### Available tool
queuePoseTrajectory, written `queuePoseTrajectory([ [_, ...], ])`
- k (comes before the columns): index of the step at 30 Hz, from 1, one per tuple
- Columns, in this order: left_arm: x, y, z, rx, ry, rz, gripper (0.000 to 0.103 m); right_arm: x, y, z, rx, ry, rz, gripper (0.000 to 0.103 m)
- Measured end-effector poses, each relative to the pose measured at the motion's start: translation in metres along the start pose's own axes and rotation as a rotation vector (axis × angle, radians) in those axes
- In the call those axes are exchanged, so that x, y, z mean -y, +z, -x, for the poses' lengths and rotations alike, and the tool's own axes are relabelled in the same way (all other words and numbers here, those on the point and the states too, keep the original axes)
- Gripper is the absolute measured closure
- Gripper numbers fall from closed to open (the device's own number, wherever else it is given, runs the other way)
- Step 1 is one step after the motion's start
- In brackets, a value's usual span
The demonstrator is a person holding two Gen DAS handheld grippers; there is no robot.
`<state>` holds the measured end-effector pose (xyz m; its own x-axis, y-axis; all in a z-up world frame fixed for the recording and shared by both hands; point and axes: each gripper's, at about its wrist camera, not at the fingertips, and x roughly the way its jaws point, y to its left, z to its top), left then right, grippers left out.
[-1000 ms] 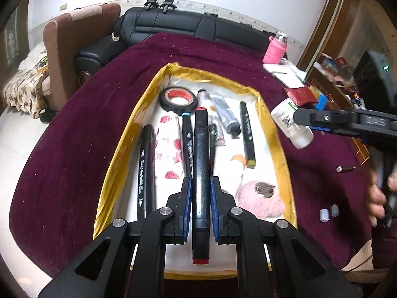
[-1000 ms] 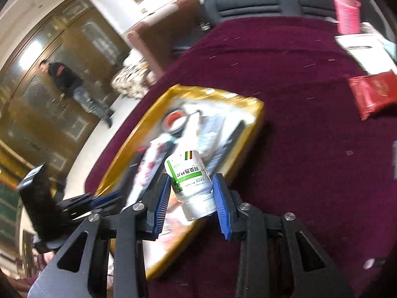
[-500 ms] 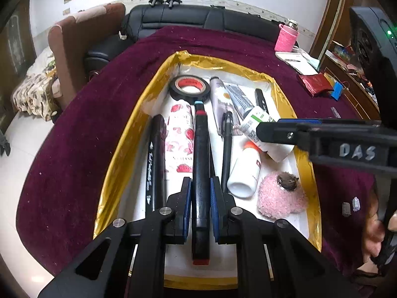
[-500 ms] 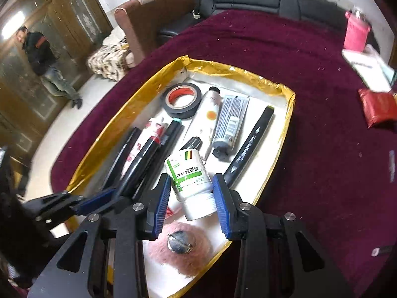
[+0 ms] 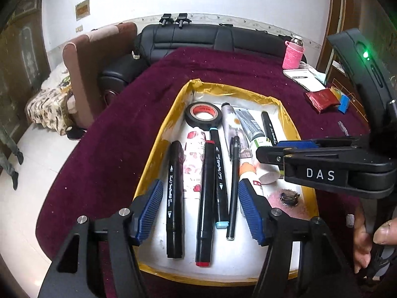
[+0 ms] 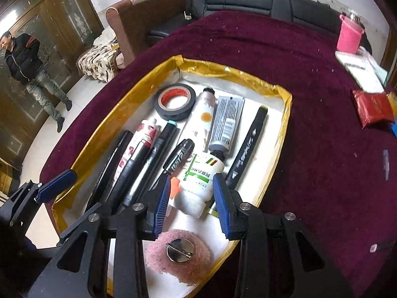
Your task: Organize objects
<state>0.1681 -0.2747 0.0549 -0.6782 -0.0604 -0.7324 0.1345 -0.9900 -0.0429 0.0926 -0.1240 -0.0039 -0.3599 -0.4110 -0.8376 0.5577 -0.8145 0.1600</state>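
Observation:
A gold-rimmed white tray (image 5: 158, 146) (image 6: 285, 114) on the maroon cloth holds markers, tubes, a tape roll (image 5: 203, 113) (image 6: 175, 101) and a pink puff (image 6: 178, 255). My left gripper (image 5: 201, 208) is open over the tray; the red-capped black marker (image 5: 206, 203) lies free between its jaws. My right gripper (image 6: 192, 196) is open, jaws either side of the white green-label bottle (image 6: 198, 183), which lies in the tray; it also shows in the left wrist view (image 5: 263, 159) behind the right gripper's arm.
A pink cup (image 5: 293, 55) (image 6: 349, 37), papers (image 5: 305, 79) and a red packet (image 5: 321, 99) (image 6: 372, 108) sit at the cloth's far right. A black sofa (image 5: 193, 37) and brown armchair (image 5: 82, 74) stand beyond. A person (image 6: 27, 67) stands at left.
The left gripper opened and let the red-capped marker down into the tray. The right gripper lowered the white bottle into the tray and opened off it.

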Motion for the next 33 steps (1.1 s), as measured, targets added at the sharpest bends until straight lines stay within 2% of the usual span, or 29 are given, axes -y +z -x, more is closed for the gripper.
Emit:
queuePoseTrajectory([
  [8,0.003,0.001,0.005,0.017,0.013,-0.012,0.045,-0.007,0.001,0.013,0.034,-0.003,0.020,0.069],
  [18,0.014,0.003,0.019,0.034,0.040,-0.037,0.045,0.005,-0.005,0.032,0.060,0.015,-0.015,0.069],
  [23,0.027,0.005,0.029,0.061,0.070,-0.054,0.039,0.015,-0.013,0.043,0.074,0.024,-0.038,0.069],
  [24,0.029,0.006,0.033,0.081,0.083,-0.048,0.038,0.017,-0.015,0.046,0.078,0.026,-0.040,0.069],
  [26,0.031,0.008,0.041,0.111,0.114,-0.034,0.019,0.020,-0.018,0.051,0.089,0.025,-0.042,0.069],
  [28,0.033,0.009,0.054,0.181,0.168,-0.020,0.011,0.023,-0.022,0.057,0.101,0.021,-0.046,0.069],
  [30,0.037,0.008,0.067,0.255,0.237,-0.016,0.007,0.027,-0.026,0.062,0.116,0.013,-0.049,0.069],
  [33,0.050,0.004,0.094,0.413,0.389,-0.031,0.001,0.031,-0.032,0.069,0.133,0.003,-0.052,0.068],
])
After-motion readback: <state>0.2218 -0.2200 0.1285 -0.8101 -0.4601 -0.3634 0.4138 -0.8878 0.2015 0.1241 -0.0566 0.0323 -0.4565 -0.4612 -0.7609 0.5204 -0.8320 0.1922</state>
